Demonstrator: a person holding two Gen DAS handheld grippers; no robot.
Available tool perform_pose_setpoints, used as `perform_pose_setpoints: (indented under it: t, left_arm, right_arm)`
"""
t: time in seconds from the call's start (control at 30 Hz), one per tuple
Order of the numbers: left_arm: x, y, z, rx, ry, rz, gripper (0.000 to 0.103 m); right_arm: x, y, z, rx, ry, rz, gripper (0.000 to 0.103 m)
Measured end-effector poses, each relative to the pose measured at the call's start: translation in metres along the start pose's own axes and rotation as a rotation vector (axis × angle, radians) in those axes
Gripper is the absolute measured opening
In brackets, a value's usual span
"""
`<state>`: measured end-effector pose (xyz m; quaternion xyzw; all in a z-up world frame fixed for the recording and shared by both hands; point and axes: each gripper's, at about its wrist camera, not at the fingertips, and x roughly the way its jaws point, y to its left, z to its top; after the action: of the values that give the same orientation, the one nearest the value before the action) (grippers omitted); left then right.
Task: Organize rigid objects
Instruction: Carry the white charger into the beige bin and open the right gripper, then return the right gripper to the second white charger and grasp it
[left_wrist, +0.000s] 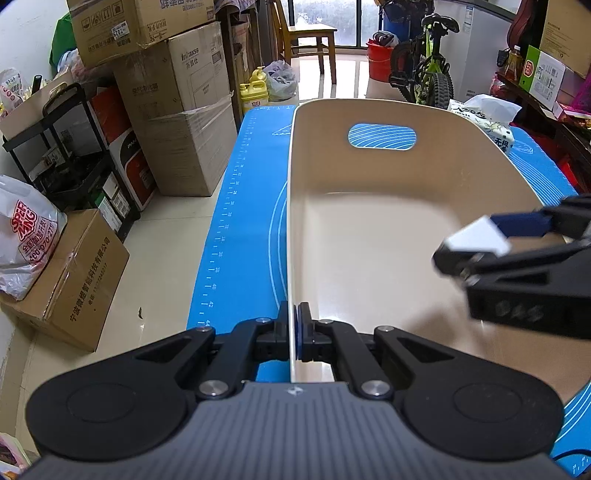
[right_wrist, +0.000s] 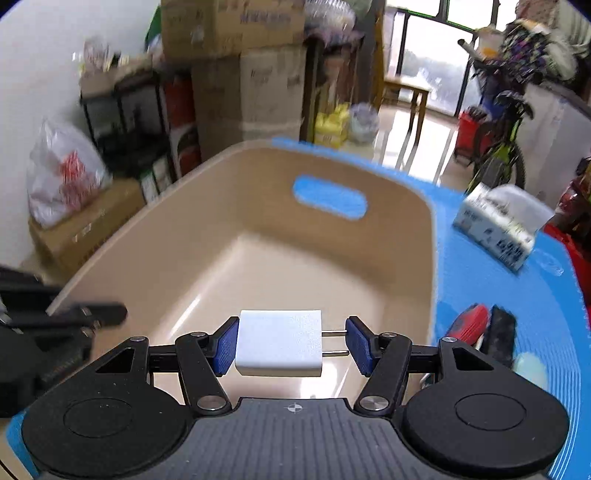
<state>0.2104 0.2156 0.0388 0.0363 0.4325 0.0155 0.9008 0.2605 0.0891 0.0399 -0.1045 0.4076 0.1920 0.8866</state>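
While our left gripper (left_wrist: 295, 332) stays out of the way, clamped shut on the bin (left_wrist: 369, 229) rim to steady it, our right gripper (right_wrist: 291, 345) carries a white charger (right_wrist: 279, 343) above the bin's near edge, ready, we judge, to drop it in. Its left pad presses the body and the right pad the two prongs, so the grip looks light. We see a small, smooth, square plug block; the beige bin sits empty on the blue mat (left_wrist: 236, 221)
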Motion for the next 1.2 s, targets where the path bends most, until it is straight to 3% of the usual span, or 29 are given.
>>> perform_pose_setpoints:
  t: [0.3,0.7,0.93,1.2]
  left_arm:
    - [-0.001,-0.001,0.000,0.007,-0.003,0.006,0.003]
    - [-0.001,-0.003,0.001,0.010,0.001,0.009,0.004]
    - [-0.002,-0.004,0.002,0.003,-0.001,0.015,0.004]
    - [-0.001,-0.004,0.002,-0.005,0.001,0.010,0.004]
  right_arm:
    - [0.012,0.010,0.001,-0.073,0.083,-0.056,0.065]
    - [-0.042,-0.018,-0.005,0.011,-0.076,-0.026,0.081]
    - [-0.087,-0.061,-0.031,0.177,-0.204,-0.035,0.081]
    - [-0.090,-0.107,-0.076,0.280,-0.156,-0.120,0.084]
